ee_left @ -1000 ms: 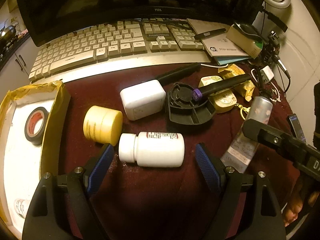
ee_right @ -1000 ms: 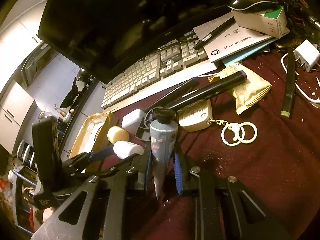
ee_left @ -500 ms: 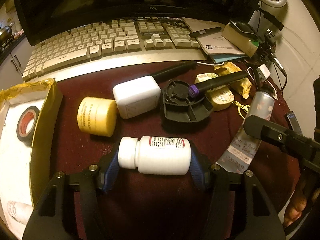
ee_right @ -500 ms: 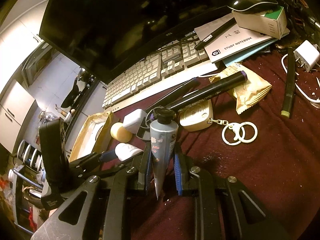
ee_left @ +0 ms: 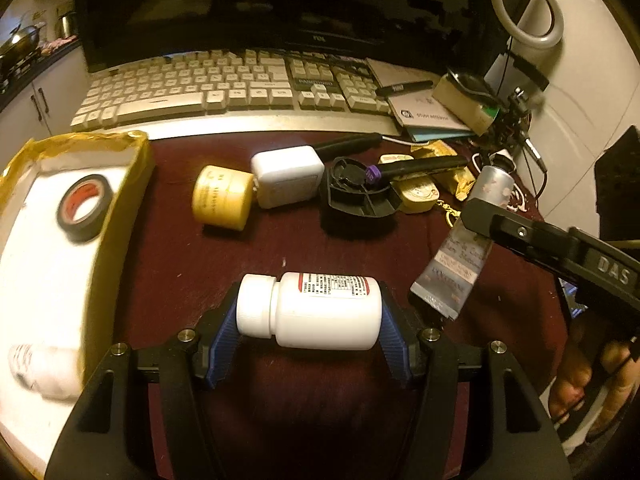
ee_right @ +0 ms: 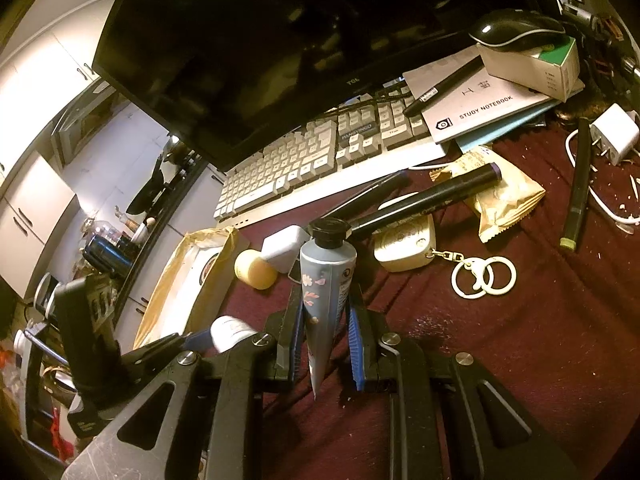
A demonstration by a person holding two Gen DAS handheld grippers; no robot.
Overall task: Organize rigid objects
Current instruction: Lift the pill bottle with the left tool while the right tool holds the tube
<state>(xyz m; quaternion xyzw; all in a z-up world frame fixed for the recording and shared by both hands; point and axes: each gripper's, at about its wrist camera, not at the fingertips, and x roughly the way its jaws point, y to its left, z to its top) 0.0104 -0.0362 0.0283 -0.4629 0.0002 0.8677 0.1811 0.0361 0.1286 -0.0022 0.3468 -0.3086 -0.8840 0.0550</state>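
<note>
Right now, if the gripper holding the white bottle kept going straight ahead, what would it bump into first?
Probably the yellow jar or the white box beside it; depth is hard to judge.

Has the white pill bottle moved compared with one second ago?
Yes. The white pill bottle, clamped in the left tool, now sits clear of the yellow jar, nearer the camera.

Both wrist views look down, close, sharing the yellow jar (ee_left: 222, 199) (ee_right: 255, 268).
</note>
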